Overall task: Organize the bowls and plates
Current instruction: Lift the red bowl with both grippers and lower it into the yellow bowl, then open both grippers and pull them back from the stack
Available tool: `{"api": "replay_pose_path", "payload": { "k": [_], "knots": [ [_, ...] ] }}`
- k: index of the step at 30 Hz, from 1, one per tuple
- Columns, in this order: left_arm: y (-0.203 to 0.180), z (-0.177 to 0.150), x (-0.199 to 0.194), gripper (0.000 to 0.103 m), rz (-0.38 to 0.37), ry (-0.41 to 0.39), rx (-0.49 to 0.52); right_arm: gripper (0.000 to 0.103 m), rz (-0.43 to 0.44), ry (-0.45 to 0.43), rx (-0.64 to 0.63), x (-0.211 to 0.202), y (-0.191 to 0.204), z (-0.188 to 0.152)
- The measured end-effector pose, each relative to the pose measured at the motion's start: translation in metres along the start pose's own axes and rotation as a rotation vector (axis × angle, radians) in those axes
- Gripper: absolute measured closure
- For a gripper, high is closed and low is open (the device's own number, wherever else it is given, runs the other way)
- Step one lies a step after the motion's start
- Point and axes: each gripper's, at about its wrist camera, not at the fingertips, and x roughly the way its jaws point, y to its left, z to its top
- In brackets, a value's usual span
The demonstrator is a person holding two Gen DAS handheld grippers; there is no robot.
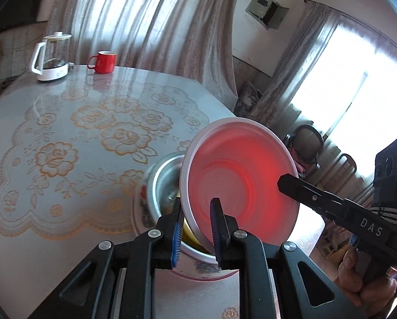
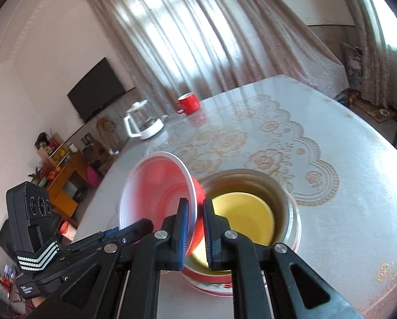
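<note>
While both grippers pinch opposite sides of its rim, the red bowl (image 1: 241,175) hangs tipped on edge, clear of the stack under it. It's a thin, smooth plastic-looking thing, round, with a pale rim and faint rings inside, and light glows through it. The left gripper (image 1: 197,235) has its blue ribbed pads clamped on the near rim; the right gripper (image 2: 195,234) is clamped tight on the rim too.

Underneath, near the table's (image 2: 344,226) front edge, sits a shiny metal bowl (image 2: 283,199) with a matte yellow bowl (image 2: 246,212) nested inside, both resting in a white dish with a floral pattern (image 1: 142,212). The red bowl blocks a good part of that stack in the left view.

The table is round, glossy, covered by a lacy cloth with gold roses. By the far edge stand a red mug (image 1: 104,62) and a glass kettle with a white base and handle (image 1: 52,58). Curtains behind, a dark TV (image 2: 97,87) on the wall.

The right gripper's black body reads "DAS" in the left view.
</note>
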Motion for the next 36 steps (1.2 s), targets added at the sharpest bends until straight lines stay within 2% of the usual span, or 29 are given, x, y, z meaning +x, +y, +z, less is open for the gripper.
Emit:
{"api": "replay_pose_path", "payload": {
  "k": [7,11,18,24,26,36],
  "knots": [
    [-0.012,-0.008,0.018,0.079,0.018,0.035,0.035,0.092,-0.039,0.051,0.08,0.011,-0.03,-0.006],
    [-0.012,-0.011,0.026,0.077,0.036,0.048,0.048,0.092,-0.059,0.08,0.089,0.02,-0.035,-0.01],
    [-0.009,-0.01,0.038,0.072,0.011,0.087,0.034,0.092,-0.079,0.098,0.099,0.021,-0.038,-0.011],
    [-0.012,-0.01,0.044,0.056,0.015,0.106,0.035,0.091,-0.09,0.103,0.105,0.019,-0.041,-0.009],
    [-0.012,-0.01,0.045,0.054,0.024,0.105,0.035,0.084,-0.112,0.12,0.131,0.022,-0.047,-0.011],
    [-0.014,-0.015,0.046,0.054,0.087,0.07,0.085,0.084,-0.152,0.1,0.087,0.024,-0.046,-0.015]
  ]
}}
